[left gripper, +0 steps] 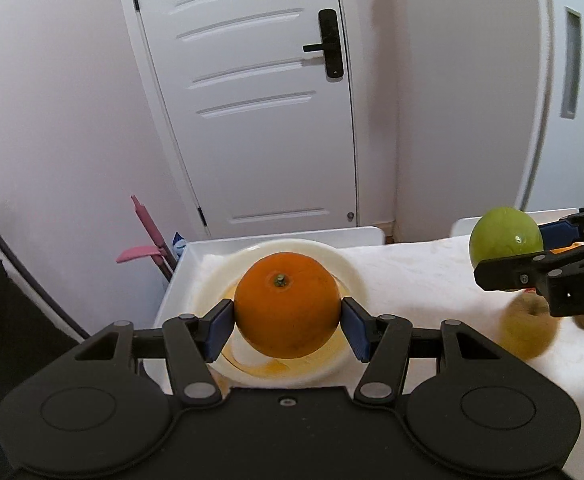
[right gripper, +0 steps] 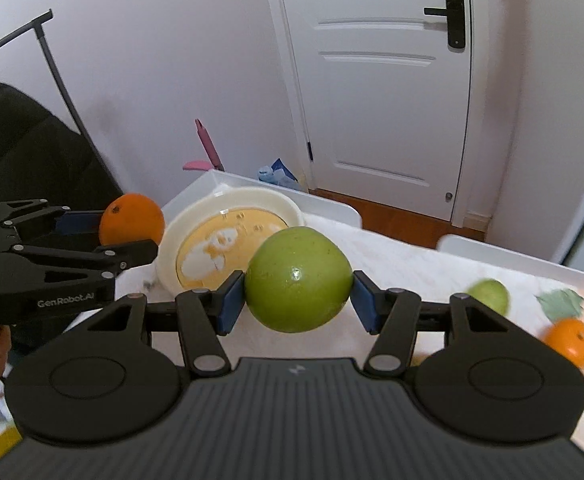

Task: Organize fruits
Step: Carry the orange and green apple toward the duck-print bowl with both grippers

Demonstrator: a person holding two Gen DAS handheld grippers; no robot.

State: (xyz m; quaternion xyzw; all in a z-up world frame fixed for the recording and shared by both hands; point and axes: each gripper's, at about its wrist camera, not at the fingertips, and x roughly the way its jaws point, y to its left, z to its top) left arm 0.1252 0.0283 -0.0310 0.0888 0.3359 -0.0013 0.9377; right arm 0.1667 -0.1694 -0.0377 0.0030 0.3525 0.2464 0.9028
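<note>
Two fruits are held aloft: an orange [left gripper: 287, 305] is clamped between the jaws of the left gripper [left gripper: 288, 320] above the cream plate [left gripper: 344, 264], presumably for setting down there, while a green apple [right gripper: 298, 280] is clamped by the right gripper [right gripper: 298, 300] over the bench [left gripper: 412, 276]. Remaining fruits at the right are blurred and partly cut off.

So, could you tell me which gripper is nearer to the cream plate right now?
Left. The left gripper holds the orange directly over the cream plate. The right gripper, holding the green apple, sits off to the plate's right.
</note>
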